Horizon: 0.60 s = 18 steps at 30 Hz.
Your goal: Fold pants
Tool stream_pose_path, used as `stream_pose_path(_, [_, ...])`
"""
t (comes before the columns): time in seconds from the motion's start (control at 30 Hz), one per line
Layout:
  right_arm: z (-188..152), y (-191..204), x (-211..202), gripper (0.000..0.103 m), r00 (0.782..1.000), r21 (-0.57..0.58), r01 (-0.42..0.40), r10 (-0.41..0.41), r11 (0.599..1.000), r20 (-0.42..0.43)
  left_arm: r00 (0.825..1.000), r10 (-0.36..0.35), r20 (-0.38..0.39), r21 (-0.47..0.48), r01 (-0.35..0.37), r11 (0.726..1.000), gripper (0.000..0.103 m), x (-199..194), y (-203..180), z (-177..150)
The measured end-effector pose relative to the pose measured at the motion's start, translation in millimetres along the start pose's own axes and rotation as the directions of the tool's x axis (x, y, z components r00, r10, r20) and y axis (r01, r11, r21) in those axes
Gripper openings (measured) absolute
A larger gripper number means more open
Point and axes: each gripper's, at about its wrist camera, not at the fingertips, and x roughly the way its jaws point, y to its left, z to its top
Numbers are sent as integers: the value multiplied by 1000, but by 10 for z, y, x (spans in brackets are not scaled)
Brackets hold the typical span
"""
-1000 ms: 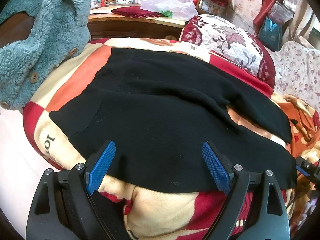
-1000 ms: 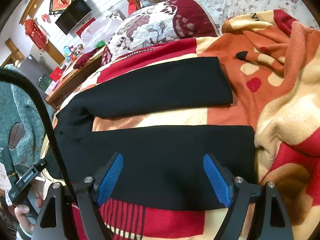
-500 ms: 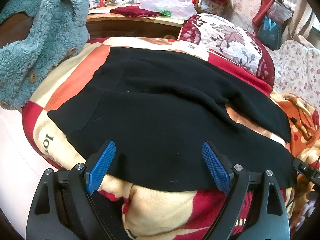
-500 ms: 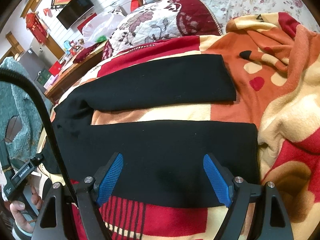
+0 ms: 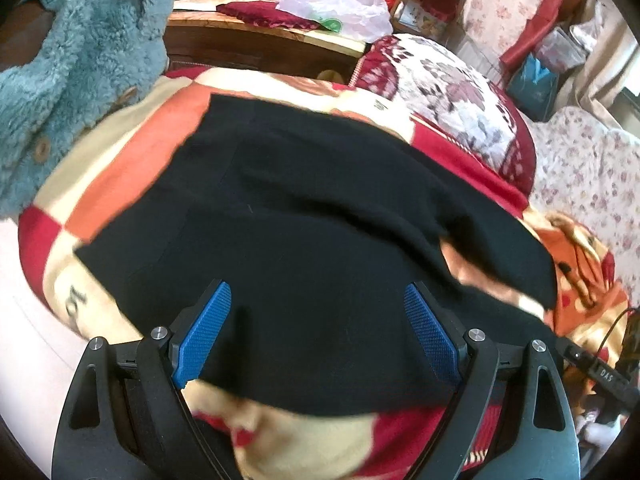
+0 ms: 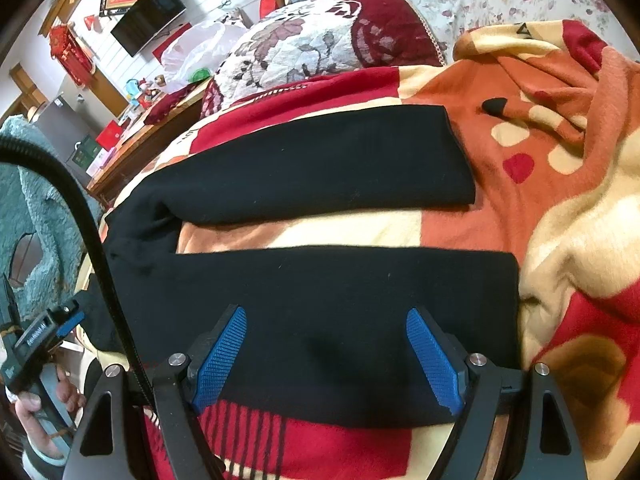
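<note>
While the black pants lie flat on the patterned blanket, legs spread apart, we hold the left gripper and right gripper over the near edge, jaws apart, gripping nothing.

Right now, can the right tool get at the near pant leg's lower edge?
Probably yes: the right tool is open right over the near pant leg, nothing between its fingers and the edge.
</note>
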Motion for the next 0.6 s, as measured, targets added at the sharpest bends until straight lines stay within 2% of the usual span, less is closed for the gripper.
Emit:
stream_pose_path(0.13, [205,-99,51,82,1000,12,6,-6,1000,10,998,43,35,55,-45,997,89,72,139,368])
stream_pose_path(0.2, [336,-170,96,82,1000,21,10,-10,1000,11,999,37,32,82,-39,996,89,156,234,549])
stream_pose_path(0.43, [762,-412,224,82,999,55,30,-32,998,33,998,70,-8,38,-69,997,89,614,658,1153])
stream_pose_path(0.6, [1055,-545,279,82,997,36,63,-64,997,35,996,90,-6,86,-89,992,89,862,702,1399])
